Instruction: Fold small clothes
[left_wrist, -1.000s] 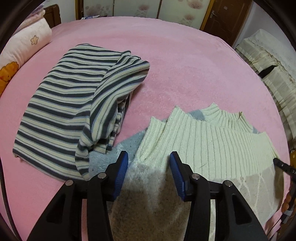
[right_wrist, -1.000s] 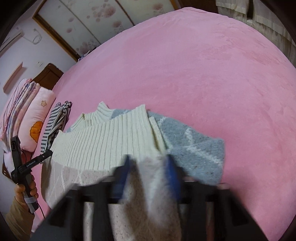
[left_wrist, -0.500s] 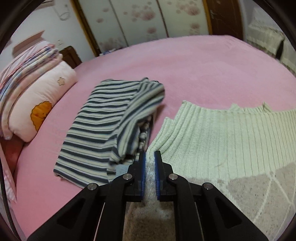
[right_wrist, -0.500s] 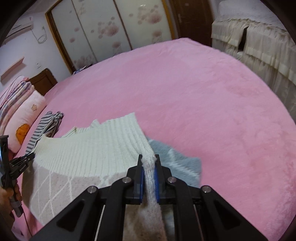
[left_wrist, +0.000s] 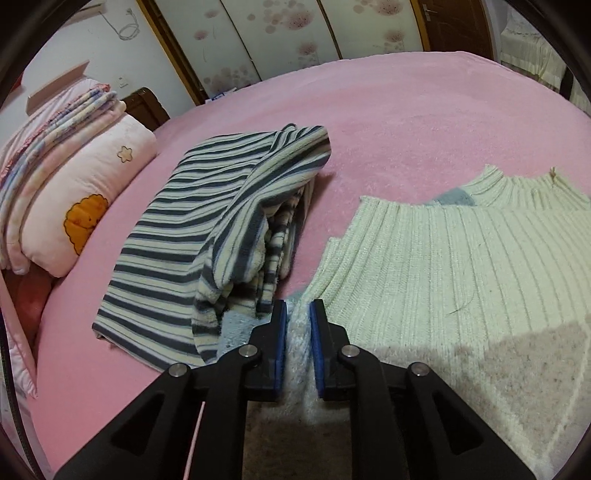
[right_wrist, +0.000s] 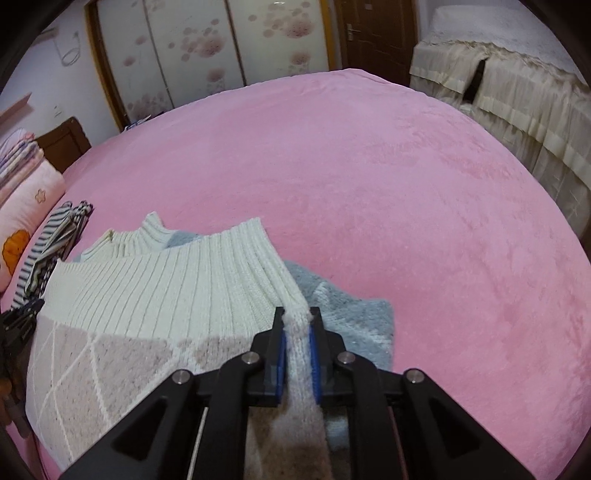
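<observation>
Left wrist — left gripper (left_wrist: 298, 312) on sweater (left_wrist: 443, 258)

sweater (left_wrist: 461, 266): ribbed knit, fuzzy hem | bedspread (right_wrist: 369, 177): matt plush (pink) | striped garment (left_wrist: 177, 236): soft fleece

I saw a cream ribbed sweater (left_wrist: 461, 258) with grey parts lying on the pink bed (right_wrist: 369, 184). A striped top (left_wrist: 184, 240) lay folded beside it.
</observation>
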